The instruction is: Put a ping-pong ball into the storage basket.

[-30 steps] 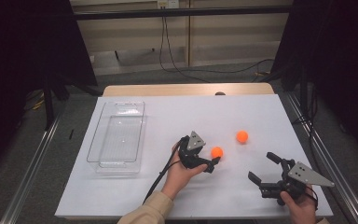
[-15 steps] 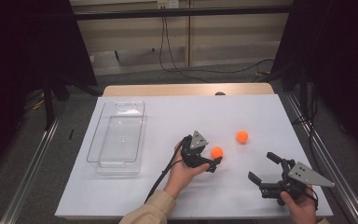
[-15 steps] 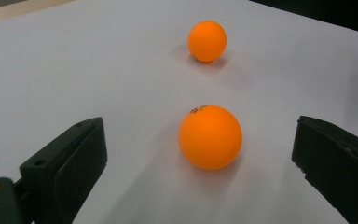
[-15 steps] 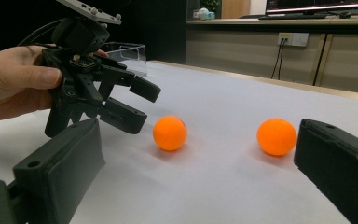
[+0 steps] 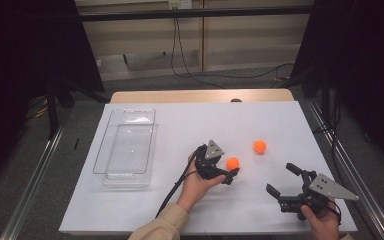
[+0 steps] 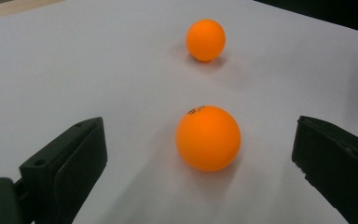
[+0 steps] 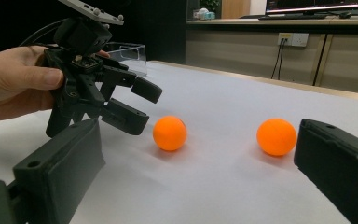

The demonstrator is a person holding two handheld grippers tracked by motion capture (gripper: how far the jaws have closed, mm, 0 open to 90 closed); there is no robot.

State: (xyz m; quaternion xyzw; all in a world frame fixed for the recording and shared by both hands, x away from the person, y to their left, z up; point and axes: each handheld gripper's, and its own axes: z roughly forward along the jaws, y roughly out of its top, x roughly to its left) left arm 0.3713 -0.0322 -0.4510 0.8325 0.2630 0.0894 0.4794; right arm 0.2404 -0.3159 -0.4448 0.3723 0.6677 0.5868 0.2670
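Left gripper (image 5: 228, 175) fingers released around the near orange ball (image 5: 233, 163); right gripper (image 5: 283, 181) fingers released, well apart.

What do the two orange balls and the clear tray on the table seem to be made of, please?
The near orange ball and the far orange ball look like matte plastic: smooth, evenly coloured, softly lit, likely table-tennis balls. The clear tray looks like glossy rigid plastic, since the table shows through it.

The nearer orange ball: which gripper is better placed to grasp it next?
Left. The left gripper has its open jaws on either side of the nearer round orange ball. The right gripper, also open, sits farther away.
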